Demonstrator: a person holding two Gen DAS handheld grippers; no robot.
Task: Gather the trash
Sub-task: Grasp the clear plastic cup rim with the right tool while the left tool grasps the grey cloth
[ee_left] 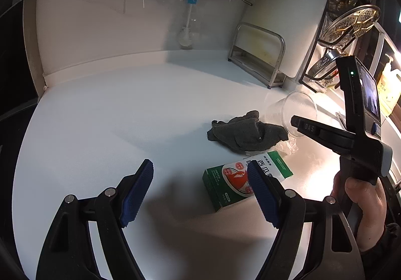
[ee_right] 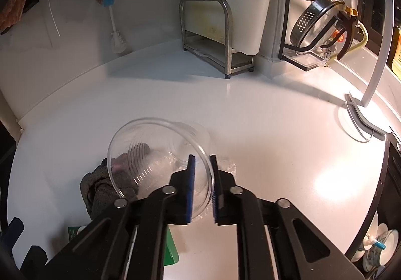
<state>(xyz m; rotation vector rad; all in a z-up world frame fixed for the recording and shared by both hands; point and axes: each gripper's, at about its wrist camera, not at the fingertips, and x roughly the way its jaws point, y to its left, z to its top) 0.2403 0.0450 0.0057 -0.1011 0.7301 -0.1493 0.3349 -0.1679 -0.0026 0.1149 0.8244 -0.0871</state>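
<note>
Clear ribbed cup, right claw pinching rim

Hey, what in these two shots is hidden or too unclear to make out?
- Green box: left view, its print is partly behind a left gripper finger; right view, mostly under the right gripper.
- Crumpled wrapper: largely beneath the grey cloth.
- Clear cup: contents unreadable through glare.

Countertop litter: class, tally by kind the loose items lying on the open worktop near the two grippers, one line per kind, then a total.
Clear plastic cup, pinched at its rim by the right gripper: 1
Green and white carton, beside the open left gripper: 1
Grey cloth: 1
Crumpled clear plastic wrap: 1
Total: 4
</note>
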